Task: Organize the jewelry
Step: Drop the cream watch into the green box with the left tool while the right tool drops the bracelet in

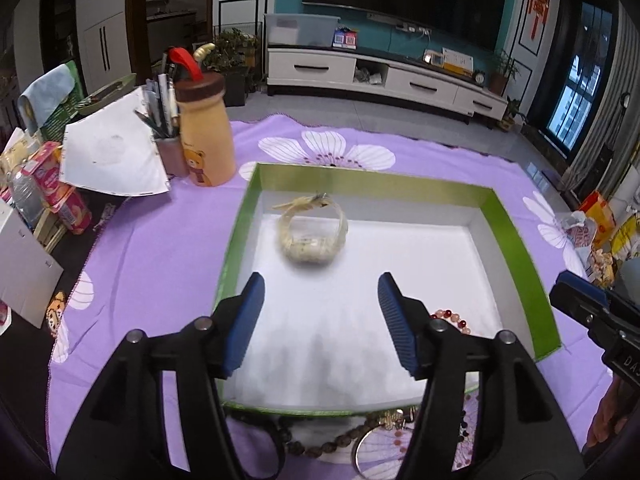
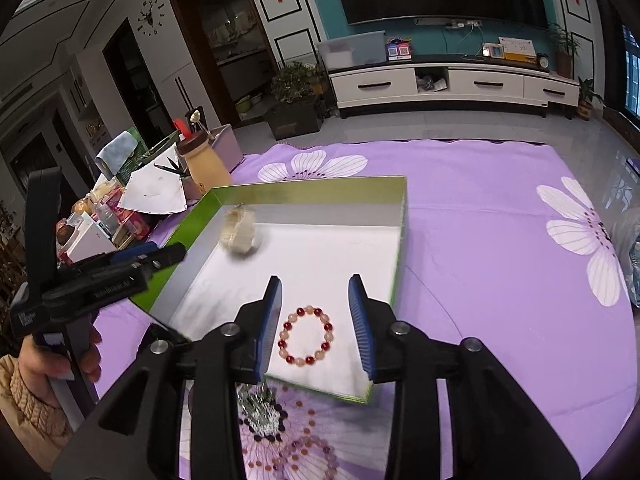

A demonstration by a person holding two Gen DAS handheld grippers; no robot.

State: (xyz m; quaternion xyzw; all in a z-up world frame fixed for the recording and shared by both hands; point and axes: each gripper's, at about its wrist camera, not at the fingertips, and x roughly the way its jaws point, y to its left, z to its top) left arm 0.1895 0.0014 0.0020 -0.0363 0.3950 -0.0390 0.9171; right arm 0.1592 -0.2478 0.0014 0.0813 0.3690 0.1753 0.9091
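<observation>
Blue-padded left hand-held gripper (image 1: 321, 320) and right hand-held gripper (image 2: 315, 326) both stand spread, empty. Cream bracelet (image 1: 312, 232) and red-pink bead bracelet (image 2: 306, 335) lie inside the green-walled box (image 1: 516, 240); several bead strings (image 2: 288, 452) wait on the table's purple cloth (image 2: 480, 240).

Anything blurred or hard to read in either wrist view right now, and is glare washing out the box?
Left wrist view: the cream bracelet is smeared by motion blur; the box floor is bright white but readable, with soft shadows under the left hand-held gripper. Right wrist view: the red and pink bead bracelet is sharp between the open right hand-held gripper; the cream bracelet is blurred. Both views bend straight edges, fisheye style.
</observation>
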